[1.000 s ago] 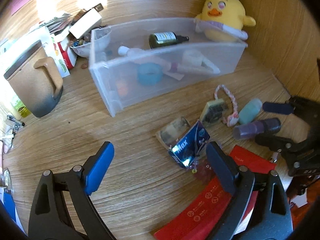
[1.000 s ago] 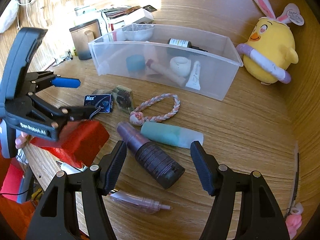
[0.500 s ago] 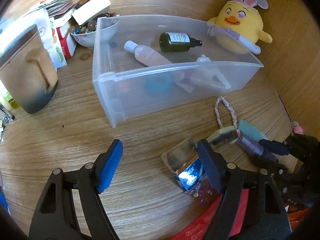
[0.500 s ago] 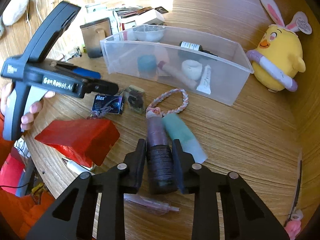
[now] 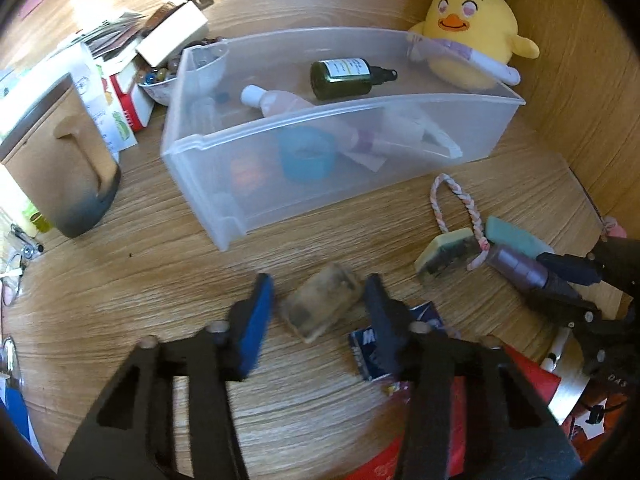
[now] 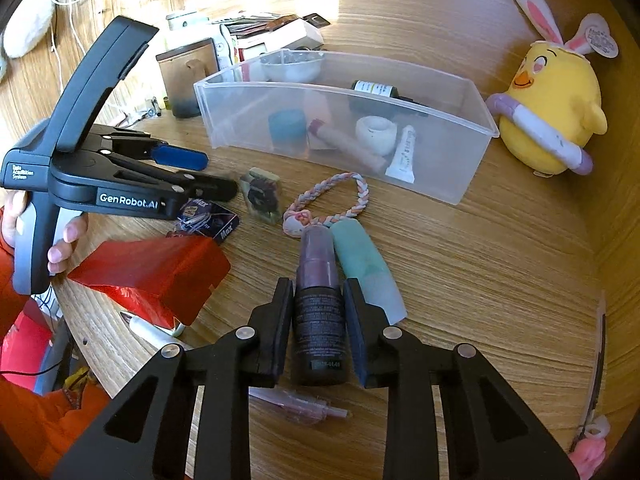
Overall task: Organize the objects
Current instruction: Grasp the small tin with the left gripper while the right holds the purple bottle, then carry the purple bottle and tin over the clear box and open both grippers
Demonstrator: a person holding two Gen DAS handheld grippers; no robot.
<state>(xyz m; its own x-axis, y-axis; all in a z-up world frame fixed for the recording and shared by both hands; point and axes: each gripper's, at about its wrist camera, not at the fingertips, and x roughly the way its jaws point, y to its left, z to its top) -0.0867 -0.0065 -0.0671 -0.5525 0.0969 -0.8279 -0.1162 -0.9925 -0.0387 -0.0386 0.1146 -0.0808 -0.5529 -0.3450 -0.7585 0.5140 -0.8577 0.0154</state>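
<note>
Right gripper (image 6: 316,320), bottom centre of its view: clenched on one dark purple bottle (image 6: 319,320), both pads pressed to its sides; bottle lies on the wooden surface (image 6: 480,280), cap end pointing up-frame. One teal tube (image 6: 366,268) lies just beside it on the right, touching. One thin clear applicator (image 6: 296,404) lies below the bottle.

Left gripper (image 5: 316,308), lower centre of its view: jaws have just been closing, with one small clear amber block (image 5: 320,306) between them; blurred, a slim gap shows at each pad, not yet gripped. One blue Max packet (image 5: 368,354) sits just right of it.

Mid-frame: one braided cord loop (image 6: 332,200), one green soap-like block (image 6: 262,194), one red box (image 6: 156,276) at left.

Farther: one clear plastic bin (image 5: 256,216), open-topped. Inside, counted: one dark green bottle (image 5: 344,78), one pink bottle (image 5: 276,102), one blue round container (image 5: 306,158), one white round pot (image 6: 376,134), one white tube (image 6: 404,156), one orange item (image 5: 246,170), indistinct.

Upper right: one yellow chick plush (image 6: 554,116), beside the bin.
</note>
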